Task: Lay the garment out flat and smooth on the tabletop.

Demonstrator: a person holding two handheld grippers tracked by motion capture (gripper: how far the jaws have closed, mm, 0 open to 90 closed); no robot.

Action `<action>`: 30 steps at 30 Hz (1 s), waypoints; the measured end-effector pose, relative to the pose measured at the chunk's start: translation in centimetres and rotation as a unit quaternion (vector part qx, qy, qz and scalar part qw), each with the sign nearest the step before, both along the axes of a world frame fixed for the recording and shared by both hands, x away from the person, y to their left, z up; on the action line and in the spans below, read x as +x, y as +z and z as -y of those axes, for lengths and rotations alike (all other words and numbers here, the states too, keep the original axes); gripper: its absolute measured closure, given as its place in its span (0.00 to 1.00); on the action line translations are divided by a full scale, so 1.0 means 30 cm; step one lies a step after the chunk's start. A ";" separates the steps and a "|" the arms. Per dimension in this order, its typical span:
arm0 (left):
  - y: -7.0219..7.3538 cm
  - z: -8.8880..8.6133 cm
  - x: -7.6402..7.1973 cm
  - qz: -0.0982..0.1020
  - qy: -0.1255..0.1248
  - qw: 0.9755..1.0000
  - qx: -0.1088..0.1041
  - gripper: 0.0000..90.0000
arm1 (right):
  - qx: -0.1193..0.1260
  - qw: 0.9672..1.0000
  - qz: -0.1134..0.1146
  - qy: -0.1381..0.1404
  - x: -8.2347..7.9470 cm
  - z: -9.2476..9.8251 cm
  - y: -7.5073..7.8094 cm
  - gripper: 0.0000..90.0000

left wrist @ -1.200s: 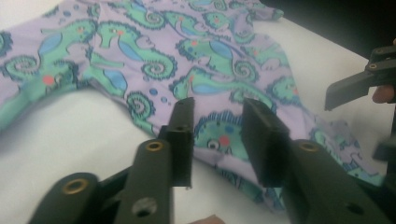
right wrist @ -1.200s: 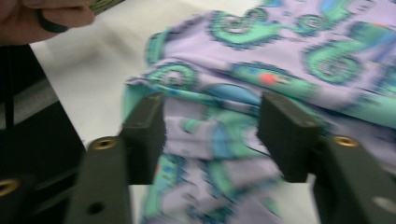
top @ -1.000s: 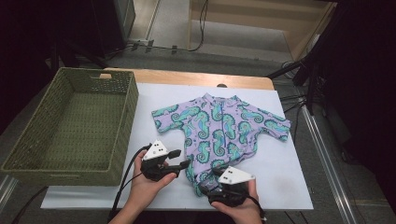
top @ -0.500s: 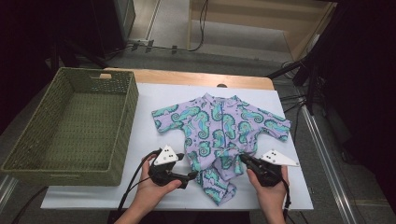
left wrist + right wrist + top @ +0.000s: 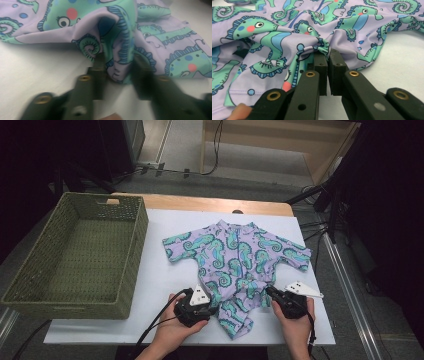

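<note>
Shifted since the earlier frames: right gripper (image 5: 270,292) carried across from the middle of the lower hem to the garment's right side, left gripper (image 5: 212,307) brought in lower at the left side, jaws just closing with a fold of cloth between them. Seahorse-print baby suit (image 5: 237,262) spread flat on white table mat (image 5: 160,270), collar away from the fingertips, leg ends nearest them. Right gripper's fingers (image 5: 321,65) pinched tight on a gathered ridge of fabric at the waist edge; left gripper's fingers (image 5: 98,75) straddling a raised fold (image 5: 117,60), view blurred, pads apparently not yet pressing, though hard to tell. Green woven basket (image 5: 75,255) well off beyond the left fingertips. Cloth judged light, thin, stretchy and rather slick: no stiffness, sags and bunches wherever lifted. Best taken at hems or seams, two layers together, a good bite deep between the pads, both sides level to keep the suit from twisting.
</note>
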State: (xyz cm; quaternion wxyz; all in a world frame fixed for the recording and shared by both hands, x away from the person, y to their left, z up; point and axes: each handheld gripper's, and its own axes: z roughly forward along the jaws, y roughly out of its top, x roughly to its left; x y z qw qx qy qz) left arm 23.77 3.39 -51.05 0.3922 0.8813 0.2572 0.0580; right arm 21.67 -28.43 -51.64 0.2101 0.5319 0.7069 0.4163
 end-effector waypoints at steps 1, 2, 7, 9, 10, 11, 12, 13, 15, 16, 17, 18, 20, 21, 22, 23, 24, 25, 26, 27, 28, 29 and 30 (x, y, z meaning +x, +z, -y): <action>0.003 -0.001 0.003 -0.004 -0.002 1.000 -0.003 0.88 | 0.003 1.000 0.000 0.001 -0.001 0.002 0.001 0.94; 0.008 -0.001 0.007 -0.006 -0.003 1.000 -0.005 0.94 | 0.010 1.000 0.000 0.004 -0.002 0.004 0.002 0.94; 0.082 -0.015 0.057 -0.003 -0.002 0.999 -0.043 0.96 | 0.037 0.998 0.035 0.031 -0.007 0.012 0.032 0.94; 0.122 -0.017 0.094 0.009 0.006 0.999 -0.053 0.96 | 0.038 0.998 0.047 0.032 0.000 0.015 0.047 0.94; 0.122 -0.017 0.094 0.009 0.006 0.999 -0.053 0.96 | 0.038 0.998 0.049 0.030 0.007 0.015 0.051 0.94; 0.140 -0.014 0.116 0.016 0.013 0.998 -0.057 0.96 | 0.038 0.998 0.049 0.030 0.007 0.015 0.051 0.94; 0.154 -0.011 0.141 0.018 0.018 0.998 -0.064 0.96 | 0.041 0.998 0.047 0.023 0.028 0.017 0.048 0.94; 0.169 0.003 0.191 0.022 0.032 0.997 -0.068 0.96 | 0.044 0.998 0.044 0.018 0.042 0.018 0.042 0.94; 0.158 0.019 0.239 0.035 0.049 0.997 -0.046 0.96 | 0.042 0.998 0.036 0.006 0.068 0.018 0.022 0.95; 0.144 0.025 0.259 0.031 0.066 0.997 -0.039 0.94 | 0.036 0.999 0.030 0.001 0.080 0.019 0.009 0.95; 0.144 0.025 0.259 0.031 0.066 0.997 -0.039 0.88 | 0.036 0.999 0.030 0.001 0.080 0.019 0.009 0.95; 0.131 0.026 0.272 0.021 0.079 0.996 -0.036 0.83 | 0.036 0.999 0.008 -0.009 0.094 0.025 -0.014 0.95; 0.117 0.015 0.266 0.013 0.085 0.995 -0.042 0.71 | 0.036 0.999 0.007 -0.011 0.094 0.030 -0.014 0.95; 0.112 -0.007 0.236 0.015 0.080 0.995 -0.050 0.66 | 0.025 1.000 0.007 -0.011 0.090 0.027 -0.009 0.94; 0.112 -0.007 0.236 0.015 0.080 0.995 -0.050 0.63 | 0.025 1.000 0.007 -0.011 0.090 0.027 -0.009 0.94; 0.109 -0.019 0.219 0.013 0.077 0.996 -0.053 0.63 | 0.013 1.000 0.004 -0.012 0.087 0.026 -0.008 0.94; 0.103 -0.046 0.185 0.011 0.070 0.996 -0.056 0.59 | 0.014 1.000 0.000 -0.012 0.087 0.028 -0.015 0.94; 0.103 -0.046 0.185 0.011 0.070 0.996 -0.056 0.57 | 0.014 1.000 0.000 -0.012 0.087 0.028 -0.015 0.94; 0.100 -0.061 0.166 0.009 0.067 0.996 -0.057 0.57 | 0.013 1.000 -0.002 -0.014 0.089 0.029 -0.016 0.94; 0.093 -0.086 0.128 0.002 0.054 0.996 -0.066 0.54 | 0.013 1.000 -0.001 -0.016 0.088 0.028 -0.012 0.94; 0.087 -0.094 0.109 -0.003 0.046 0.997 -0.069 0.52 | 0.009 1.000 -0.001 -0.016 0.087 0.027 -0.011 0.94; 0.087 -0.094 0.109 -0.003 0.046 0.997 -0.069 0.50 | 0.007 1.000 -0.002 -0.016 0.085 0.025 -0.010 0.94; 0.080 -0.097 0.091 -0.012 0.034 0.997 -0.072 0.50 | 0.007 1.000 -0.002 -0.016 0.085 0.025 -0.010 0.94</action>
